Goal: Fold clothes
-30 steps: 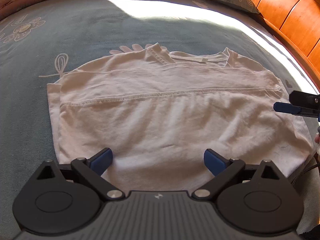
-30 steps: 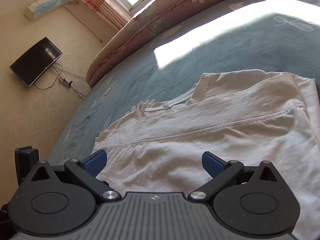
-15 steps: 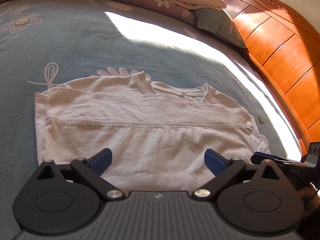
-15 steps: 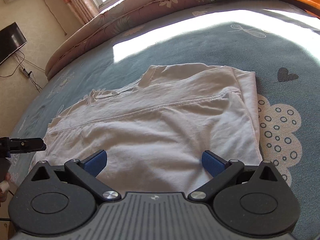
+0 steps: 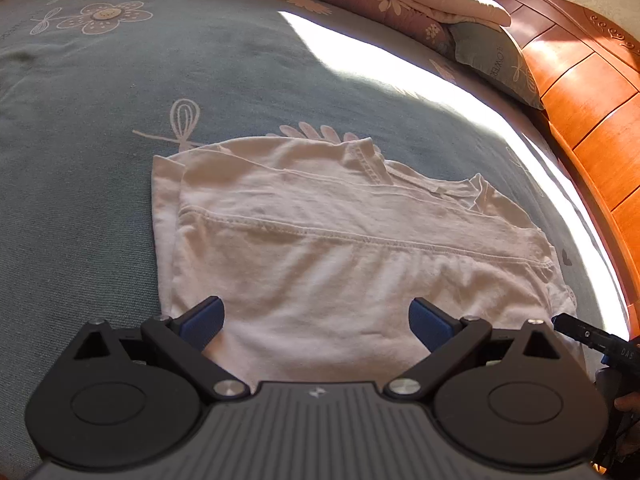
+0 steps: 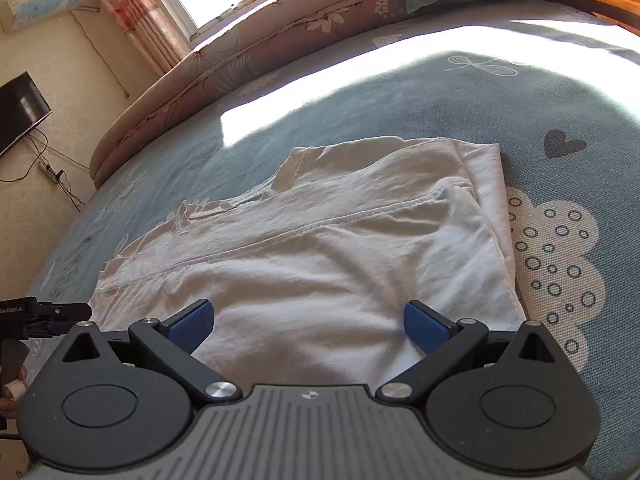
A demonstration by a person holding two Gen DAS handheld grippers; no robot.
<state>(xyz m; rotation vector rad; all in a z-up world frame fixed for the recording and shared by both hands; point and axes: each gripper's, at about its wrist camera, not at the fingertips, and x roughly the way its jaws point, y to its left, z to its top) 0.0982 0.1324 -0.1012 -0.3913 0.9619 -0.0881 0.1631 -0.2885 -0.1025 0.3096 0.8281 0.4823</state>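
white shirt (image 5: 344, 248) lies half-folded on the bed (image 5: 80, 200), just ahead of our fingers | left gripper (image 5: 316, 322) and right gripper (image 6: 308, 324) both wide open, empty | we'd pinch both near corners together, lift evenly, keep edges square

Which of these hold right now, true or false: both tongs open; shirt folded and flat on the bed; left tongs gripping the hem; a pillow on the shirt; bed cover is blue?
1. Both the left tongs and right tongs are open. True.
2. The white shirt lies folded, flat on the bed cover. True.
3. The left tongs grip the hem. False: they hold nothing.
4. The pillow sits on the shirt. False: it lies far off, by the wooden headboard.
5. The bed cover is blue. True.
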